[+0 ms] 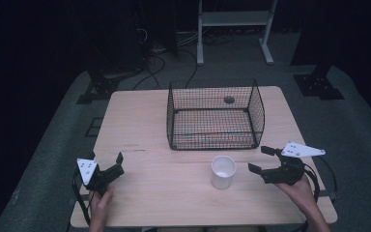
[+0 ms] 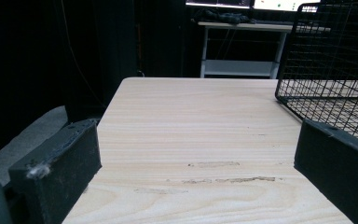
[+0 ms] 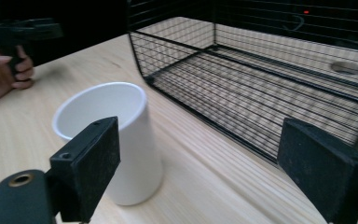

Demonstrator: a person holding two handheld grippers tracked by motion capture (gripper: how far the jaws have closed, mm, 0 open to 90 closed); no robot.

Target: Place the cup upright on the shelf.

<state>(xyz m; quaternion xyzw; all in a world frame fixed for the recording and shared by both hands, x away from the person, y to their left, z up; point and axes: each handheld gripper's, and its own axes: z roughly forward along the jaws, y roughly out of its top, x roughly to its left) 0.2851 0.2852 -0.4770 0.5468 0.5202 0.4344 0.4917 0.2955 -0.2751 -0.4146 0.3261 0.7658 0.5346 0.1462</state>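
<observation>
A white cup (image 1: 222,171) stands upright and empty on the wooden table (image 1: 140,116), just in front of a black wire basket (image 1: 215,130). My right gripper (image 1: 262,159) is open to the right of the cup and is not touching it. In the right gripper view the cup (image 3: 114,140) sits by the left jaw, and the basket (image 3: 177,42) lies beyond. My left gripper (image 1: 107,159) is open near the table's front left, with nothing between its jaws. In the left gripper view the basket (image 2: 326,56) is at the right.
A dark round spot (image 1: 229,100) shows at the basket's far side. Behind the table stand a white frame (image 1: 234,19), cables on the floor and black stand feet (image 1: 319,84). In the right gripper view, the other hand (image 3: 0,74) holds its gripper at far left.
</observation>
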